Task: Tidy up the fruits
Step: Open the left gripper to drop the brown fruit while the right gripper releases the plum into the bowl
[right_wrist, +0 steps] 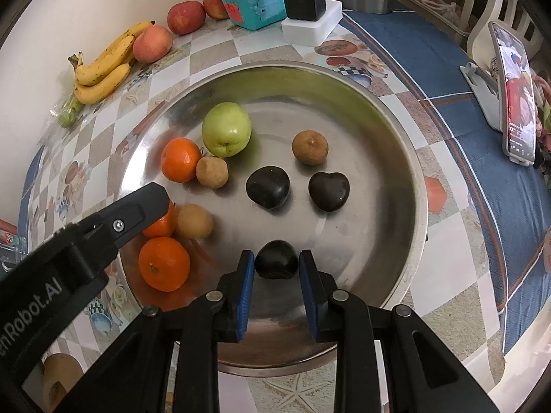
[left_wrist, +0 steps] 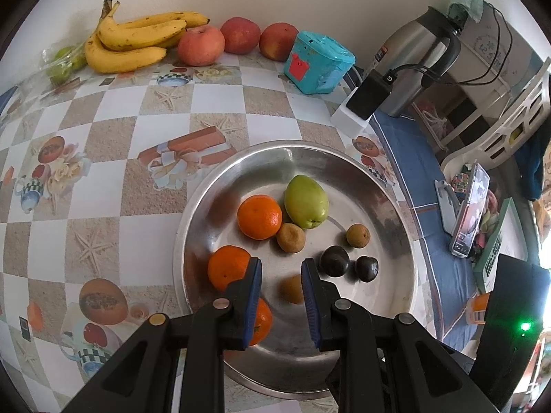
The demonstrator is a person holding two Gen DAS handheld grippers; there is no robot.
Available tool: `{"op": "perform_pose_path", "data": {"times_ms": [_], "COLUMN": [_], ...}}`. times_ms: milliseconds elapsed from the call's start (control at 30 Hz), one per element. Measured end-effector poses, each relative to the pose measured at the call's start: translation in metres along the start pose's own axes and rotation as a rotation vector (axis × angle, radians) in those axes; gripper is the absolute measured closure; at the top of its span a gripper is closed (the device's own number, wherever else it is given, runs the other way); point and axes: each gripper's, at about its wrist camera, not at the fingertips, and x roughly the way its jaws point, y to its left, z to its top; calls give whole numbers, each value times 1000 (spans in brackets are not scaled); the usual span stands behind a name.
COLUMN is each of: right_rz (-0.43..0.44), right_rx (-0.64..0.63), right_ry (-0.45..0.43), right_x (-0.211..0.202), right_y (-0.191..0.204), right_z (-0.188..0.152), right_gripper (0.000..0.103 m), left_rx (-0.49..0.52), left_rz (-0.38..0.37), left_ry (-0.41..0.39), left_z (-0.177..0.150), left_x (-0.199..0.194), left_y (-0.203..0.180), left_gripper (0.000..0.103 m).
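Right tongs (right_wrist: 276,264) pointed steeply down over the steel tray (right_wrist: 406,158), pads pressed against both sides of a dark plum (right_wrist: 276,260) at the tray's 6 o'clock edge. Narrow gap, filled by the fruit: a held grip.

Left tongs (left_wrist: 281,272) nearly closed with nothing between the pads; bare tray bottom showed in the gap. A tangerine (left_wrist: 227,266) sat just outside the pad on the 9 o'clock side, a brown fruit (left_wrist: 292,288) just by the other.

Judgement: the plum was the step in hand, either being set down or lifted. Best done by keeping the squeeze light, since the skin looks soft, and moving it straight up or down so it clears the rim. If grouping by kind, it belongs beside the two plums (right_wrist: 268,187) at tray centre.

Right view alone showed the gripped plum, and the left tongs' arm (right_wrist: 103,237) coming in from 9 o'clock over the tangerines. Left view alone showed the kettle (left_wrist: 420,55) at 2 o'clock and the full row of bananas (left_wrist: 134,41) and apples (left_wrist: 201,45) along the wall at 11 to 12 o'clock.
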Motion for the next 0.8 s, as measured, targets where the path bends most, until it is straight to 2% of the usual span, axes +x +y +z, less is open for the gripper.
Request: {"op": "perform_pose_path", "data": {"times_ms": [233, 267, 300, 333, 367, 467, 500, 567, 633, 667, 700, 800], "right_rz": [-14, -16, -20, -24, -26, -25, -31, -39, -43, -45, -49, -50], "right_rx": [-21, -24, -26, -30, -36, -50, -55, -66, -81, -88, -96, -111], "right_ry": [-3, -3, -3, -4, -7, -21, -23, -25, -30, -35, -42, -66], "right_x": [-1, -1, -1, -2, -2, -6, -6, -6, -8, -9, -10, -14], "right_y": [6, 6, 7, 8, 9, 12, 14, 16, 18, 20, 21, 24], "right_z": [0, 0, 0, 0, 0, -1, -1, -1, -2, -2, -2, -3], "right_gripper": [64, 57, 46, 42, 40, 36, 32, 32, 32, 28, 18, 13], "left_rx": [-17, -16, -17, -23, -36, -62, -77, -90, -92, -86, -71, -21], "left_rz": [0, 20, 38, 59, 97, 160, 197, 253, 333, 373, 431, 567], "left_ry": [-22, -34, -43, -52, -70, -99, -110, -124, -134, -136, -141, -147], "left_z": [-1, -1, 0, 0, 1, 3, 4, 4, 4, 4, 3, 1], "left_x": [-11, -15, -18, -20, -25, -33, -36, -38, -40, -40, -39, -36], "left_y": [6, 8, 11, 14, 20, 35, 43, 54, 66, 70, 74, 83], "left_gripper": [74, 64, 43, 33, 23, 20, 13, 1, 0, 0, 0, 0]}}
